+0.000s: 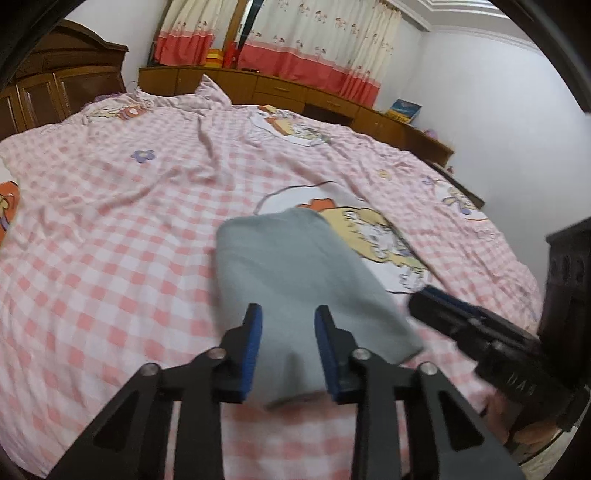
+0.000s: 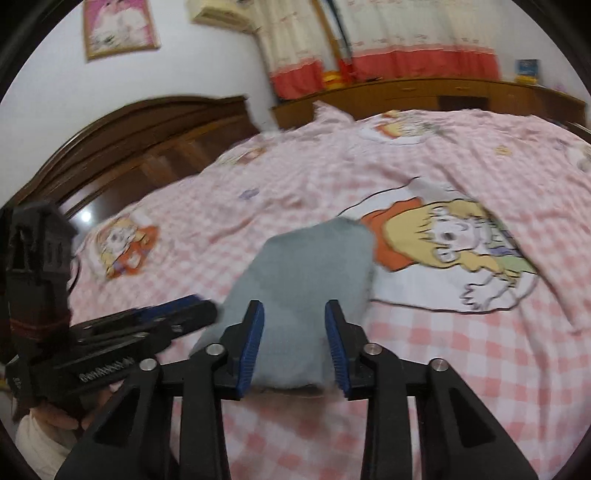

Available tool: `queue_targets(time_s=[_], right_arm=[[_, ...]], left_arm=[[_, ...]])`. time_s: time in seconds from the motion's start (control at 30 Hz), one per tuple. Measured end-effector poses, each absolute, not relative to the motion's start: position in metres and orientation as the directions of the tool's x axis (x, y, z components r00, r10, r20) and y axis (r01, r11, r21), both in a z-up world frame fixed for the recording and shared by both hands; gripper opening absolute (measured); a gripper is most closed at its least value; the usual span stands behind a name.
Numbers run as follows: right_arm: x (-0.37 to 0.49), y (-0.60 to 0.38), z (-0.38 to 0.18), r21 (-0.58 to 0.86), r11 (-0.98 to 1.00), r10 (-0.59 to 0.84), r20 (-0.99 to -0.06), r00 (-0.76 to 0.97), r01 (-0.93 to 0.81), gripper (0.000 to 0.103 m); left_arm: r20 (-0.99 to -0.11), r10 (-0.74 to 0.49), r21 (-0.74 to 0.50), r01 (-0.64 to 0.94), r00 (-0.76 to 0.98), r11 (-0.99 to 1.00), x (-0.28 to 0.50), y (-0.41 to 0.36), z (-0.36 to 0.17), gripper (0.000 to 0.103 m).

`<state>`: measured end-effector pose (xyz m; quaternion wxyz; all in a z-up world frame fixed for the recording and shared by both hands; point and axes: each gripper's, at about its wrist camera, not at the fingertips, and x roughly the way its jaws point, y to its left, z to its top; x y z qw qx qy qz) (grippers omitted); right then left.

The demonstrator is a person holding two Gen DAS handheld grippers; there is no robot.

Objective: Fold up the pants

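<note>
A bedroom with a wide bed under a pink-and-white checked sheet

The checked sheet [image 1: 110,229], printed with cartoon girls and small flowers, lies wrinkled across the bed. A dark carved wooden headboard [image 2: 147,140] stands at the bed's left side. Along the far side runs a low wooden cabinet [image 1: 295,92] with drawers, bearing a blue and yellow box [image 1: 404,110] near its right end. Above it hang cream curtains [image 1: 314,40] with a red-orange lower band. The walls [image 1: 498,110] are pale and plain; a framed picture [image 2: 120,27] hangs above the headboard. The light is soft and even.
</note>
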<state>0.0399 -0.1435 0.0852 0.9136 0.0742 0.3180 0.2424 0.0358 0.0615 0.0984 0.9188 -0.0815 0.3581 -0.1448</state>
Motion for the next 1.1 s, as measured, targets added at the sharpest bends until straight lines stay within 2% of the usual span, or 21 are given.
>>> queue_targets(time_s=[0.03, 0.13, 0.2, 0.5, 0.57, 0.67, 0.73, 0.77, 0.8, 0.83, 0.87, 0.9, 1.1], right_arm=[[0.043, -0.138, 0.08, 0.272, 0.877, 0.478, -0.575, 0.664, -0.396, 0.024], [0.058, -0.127, 0.047, 0.206, 0.904, 0.403, -0.698, 0.592, -0.374, 0.021], [0.065, -0.126, 0.027, 0.174, 0.912, 0.37, -0.741, 0.56, -0.371, 0.015], [0.063, -0.132, 0.027, 0.172, 0.909, 0.375, -0.733, 0.567, -0.379, 0.015], [0.057, -0.133, 0.034, 0.175, 0.911, 0.373, -0.736, 0.564, -0.374, 0.016], [0.042, -0.142, 0.044, 0.217, 0.907, 0.398, -0.721, 0.566, -0.362, 0.024], [0.03, -0.146, 0.05, 0.232, 0.903, 0.411, -0.709, 0.573, -0.361, 0.041], [0.023, -0.147, 0.052, 0.217, 0.911, 0.395, -0.707, 0.586, -0.352, 0.045], [0.019, -0.148, 0.054, 0.199, 0.919, 0.375, -0.706, 0.6, -0.341, 0.053], [0.013, -0.149, 0.056, 0.176, 0.929, 0.351, -0.702, 0.62, -0.327, 0.06], [0.011, -0.15, 0.056, 0.168, 0.933, 0.341, -0.7, 0.627, -0.32, 0.063], [0.009, -0.152, 0.056, 0.161, 0.938, 0.328, -0.701, 0.633, -0.308, 0.067], [0.02, -0.155, 0.034, 0.164, 0.951, 0.293, -0.755, 0.587, -0.263, 0.067]], left_arm=[[-0.647, -0.328, -0.256, 0.21, 0.688, 0.944, 0.037, 0.057, 0.094, 0.027], [-0.728, -0.285, -0.235, 0.163, 0.623, 0.958, 0.045, 0.048, 0.069, 0.022], [-0.761, -0.272, -0.24, 0.133, 0.589, 0.962, 0.047, 0.046, 0.052, 0.02], [-0.738, -0.235, -0.232, 0.088, 0.633, 0.969, 0.038, 0.038, 0.047, 0.021], [-0.742, -0.222, -0.225, 0.076, 0.633, 0.971, 0.034, 0.037, 0.053, 0.024], [-0.739, -0.204, -0.211, 0.067, 0.642, 0.975, 0.026, 0.034, 0.065, 0.037], [-0.738, -0.184, -0.196, 0.055, 0.649, 0.979, 0.016, 0.032, 0.071, 0.046], [-0.74, -0.165, -0.18, 0.043, 0.652, 0.983, 0.011, 0.032, 0.073, 0.055], [-0.744, -0.137, -0.161, 0.024, 0.654, 0.987, 0.005, 0.033, 0.074, 0.059], [-0.747, -0.115, -0.147, 0.005, 0.655, 0.989, 0.001, 0.034, 0.074, 0.067], [-0.752, -0.102, -0.142, -0.009, 0.651, 0.99, -0.002, 0.035, 0.072, 0.074], [-0.763, -0.092, -0.141, -0.025, 0.64, 0.99, -0.004, 0.038, 0.068, 0.076], [-0.829, -0.053, -0.104, -0.06, 0.557, 0.993, 0.004, 0.039, 0.04, 0.077]])
